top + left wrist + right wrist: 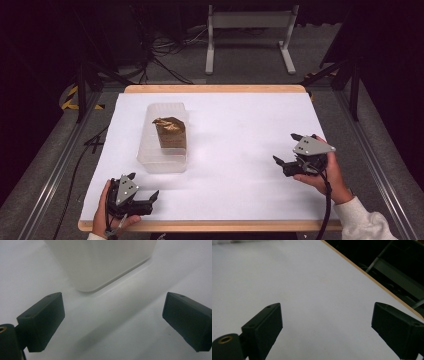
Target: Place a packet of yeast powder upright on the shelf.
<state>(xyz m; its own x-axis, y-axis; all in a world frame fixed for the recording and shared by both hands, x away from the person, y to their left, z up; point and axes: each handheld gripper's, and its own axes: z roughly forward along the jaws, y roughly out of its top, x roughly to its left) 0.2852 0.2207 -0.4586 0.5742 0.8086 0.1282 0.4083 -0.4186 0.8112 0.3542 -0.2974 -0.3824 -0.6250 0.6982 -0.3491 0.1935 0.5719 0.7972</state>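
**The tub lies just ahead of my left gripper, long axis running away from me**

The table (260,130), covered in white, carries one thing of note: a translucent plastic tub (163,157) standing left of centre, nearer the left edge than the right. Its long axis runs from the near edge toward the far edge, so it shows me a short end wall. Inside it a small brown bag (170,131) with a crumpled top stands upright, in the far half of the tub.

My left gripper (143,190) sits by the near-left corner, jaws spread wide and holding nothing. The tub's near end is close ahead of it and slightly to the right; in the left gripper view that rounded corner (87,287) lies just beyond the jaws.

My right gripper (289,148) rests near the right edge, jaws likewise spread and empty, well apart from the tub, facing bare table.

I judge the left gripper the better placed to reach the tub or bag.
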